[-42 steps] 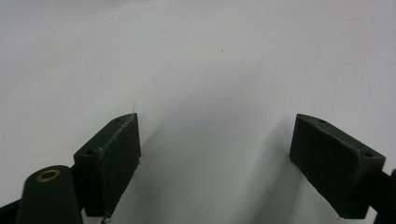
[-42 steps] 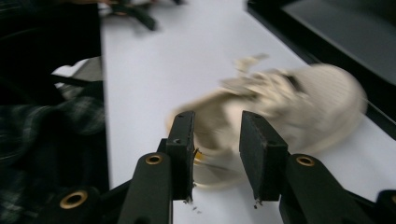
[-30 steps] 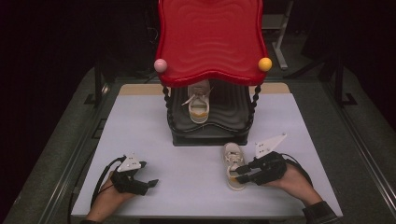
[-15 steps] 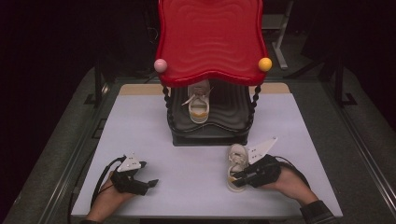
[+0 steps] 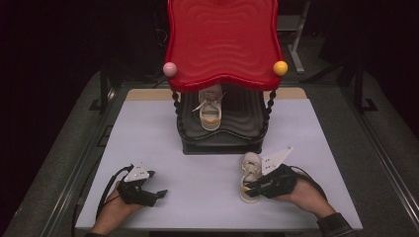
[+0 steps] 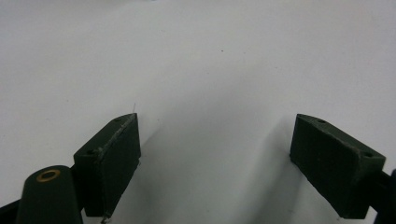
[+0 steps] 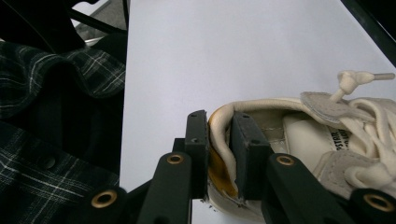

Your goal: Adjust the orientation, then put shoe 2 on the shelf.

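A cream lace-up shoe (image 5: 248, 168) lies on the white table (image 5: 148, 133) at the front right, toe toward the rack. My right gripper (image 5: 250, 187) comes at it from the right. In the right gripper view its jaws have just been closing on the shoe's (image 7: 303, 135) heel, and the right gripper (image 7: 219, 120) now pinches the heel collar, one pad inside and one outside. A matching second shoe (image 5: 209, 111) stands on the rack's lower black shelf. My left gripper (image 5: 157, 183) rests on the table at the front left; the left gripper (image 6: 215, 135) is open over bare tabletop.
A two-level rack stands mid-table at the back, with a red wavy top tray (image 5: 222, 39) over a black base (image 5: 220, 143) on twisted posts. A pink ball (image 5: 169, 68) and a yellow ball (image 5: 280, 67) mark its front corners. A plaid sleeve (image 7: 51, 93) lies beyond the right gripper.
The right gripper's jaws have closed onto the shoe's heel, and the hand shifted slightly toward the front edge. The left gripper has stayed where it was.
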Available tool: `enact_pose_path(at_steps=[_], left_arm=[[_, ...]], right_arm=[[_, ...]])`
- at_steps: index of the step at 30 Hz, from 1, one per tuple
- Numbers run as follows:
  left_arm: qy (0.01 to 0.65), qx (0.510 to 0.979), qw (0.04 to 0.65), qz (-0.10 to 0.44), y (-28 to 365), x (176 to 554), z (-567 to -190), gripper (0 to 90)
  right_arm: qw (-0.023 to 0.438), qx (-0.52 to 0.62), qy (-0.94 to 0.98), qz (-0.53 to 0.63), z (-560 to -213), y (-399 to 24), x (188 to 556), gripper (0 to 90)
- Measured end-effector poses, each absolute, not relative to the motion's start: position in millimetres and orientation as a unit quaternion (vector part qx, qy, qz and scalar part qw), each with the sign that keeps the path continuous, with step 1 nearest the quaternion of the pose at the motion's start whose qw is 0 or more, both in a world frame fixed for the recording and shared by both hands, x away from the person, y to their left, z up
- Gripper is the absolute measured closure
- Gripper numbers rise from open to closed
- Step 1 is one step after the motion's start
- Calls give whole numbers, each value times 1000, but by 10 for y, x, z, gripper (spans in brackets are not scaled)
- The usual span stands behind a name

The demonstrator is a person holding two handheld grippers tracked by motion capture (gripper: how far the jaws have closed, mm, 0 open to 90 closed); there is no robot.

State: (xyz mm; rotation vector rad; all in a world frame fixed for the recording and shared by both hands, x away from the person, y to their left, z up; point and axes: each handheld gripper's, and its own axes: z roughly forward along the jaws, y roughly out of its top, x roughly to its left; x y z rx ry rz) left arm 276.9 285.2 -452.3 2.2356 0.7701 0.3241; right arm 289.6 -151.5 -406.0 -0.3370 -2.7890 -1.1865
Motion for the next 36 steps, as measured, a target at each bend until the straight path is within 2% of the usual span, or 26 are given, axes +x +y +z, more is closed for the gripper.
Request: enact_pose_path(at_steps=[17,27,36], left_arm=[[300,871,369,127,2851,2768,-4524,153],[299,871,368,126,2853,2768,-4523,153],[299,871,368,126,2852,2768,-4523,153]], right_arm=[[23,-125,-905,-406,-3846,-1693,2740,778],[-16,-131,-899,-418,-3465,-1912,2718,778],[-22,-117,-895,-431,-3273,-1891,2754,778]])
